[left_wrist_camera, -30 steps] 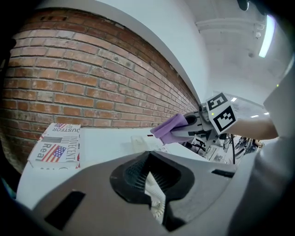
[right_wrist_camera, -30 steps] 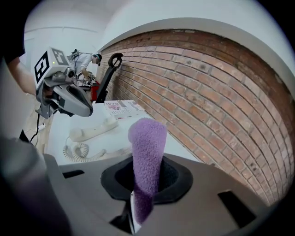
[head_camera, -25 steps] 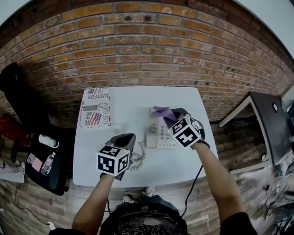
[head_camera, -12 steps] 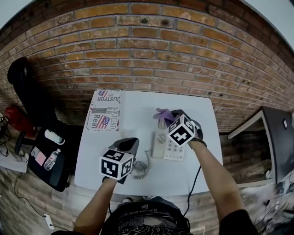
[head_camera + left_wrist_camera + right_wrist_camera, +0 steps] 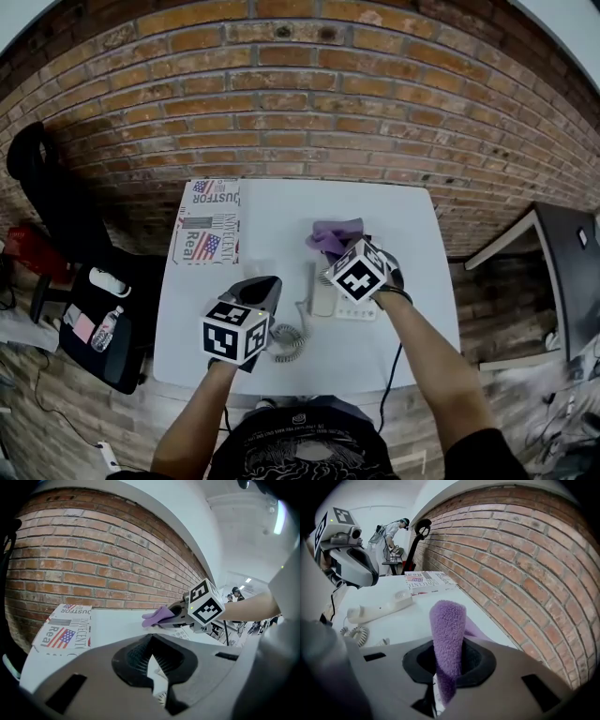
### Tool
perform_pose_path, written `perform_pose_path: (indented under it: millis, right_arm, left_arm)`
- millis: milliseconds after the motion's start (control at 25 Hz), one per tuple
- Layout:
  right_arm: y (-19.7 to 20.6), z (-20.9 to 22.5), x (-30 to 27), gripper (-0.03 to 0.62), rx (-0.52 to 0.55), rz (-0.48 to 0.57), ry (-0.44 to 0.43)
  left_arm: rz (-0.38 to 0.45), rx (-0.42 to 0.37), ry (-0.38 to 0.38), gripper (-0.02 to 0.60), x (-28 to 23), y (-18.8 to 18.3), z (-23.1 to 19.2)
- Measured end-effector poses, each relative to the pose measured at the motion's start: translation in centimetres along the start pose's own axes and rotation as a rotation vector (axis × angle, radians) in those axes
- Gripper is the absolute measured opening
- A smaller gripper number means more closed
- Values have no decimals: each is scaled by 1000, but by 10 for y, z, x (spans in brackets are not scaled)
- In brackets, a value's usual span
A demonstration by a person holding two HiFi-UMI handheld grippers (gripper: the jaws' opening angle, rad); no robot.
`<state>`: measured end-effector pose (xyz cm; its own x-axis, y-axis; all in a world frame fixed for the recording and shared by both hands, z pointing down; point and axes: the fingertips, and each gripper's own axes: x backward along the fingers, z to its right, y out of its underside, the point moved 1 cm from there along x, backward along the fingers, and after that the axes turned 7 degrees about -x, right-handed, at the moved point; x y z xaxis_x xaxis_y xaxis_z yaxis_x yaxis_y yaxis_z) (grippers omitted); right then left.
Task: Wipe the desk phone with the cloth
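The white desk phone lies on the white table, its handset resting at its left side and a coiled cord trailing toward me. My right gripper is shut on a purple cloth, which it holds over the phone's far end. In the right gripper view the cloth stands up between the jaws, with the handset to the left. My left gripper hovers left of the phone, shut and holding nothing. From the left gripper view I see the cloth and the keypad.
A printed newspaper-pattern box lies at the table's far left corner. A brick wall runs behind the table. A black chair with a bag stands to the left, and a dark desk to the right. A person stands far off.
My right gripper has shifted slightly left across the phone's far end with the cloth, which now looks more spread. The left gripper has stayed where it was.
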<state>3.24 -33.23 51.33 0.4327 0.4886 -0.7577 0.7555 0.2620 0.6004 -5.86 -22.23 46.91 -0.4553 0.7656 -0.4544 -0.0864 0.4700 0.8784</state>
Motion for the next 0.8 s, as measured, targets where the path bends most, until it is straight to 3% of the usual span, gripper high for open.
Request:
perform_pose_path:
  millis: [800]
  right_arm:
    - [37,-67,22,48,-89,-40,-9]
  left_arm:
    - [0,-26,71,6,32,16,14]
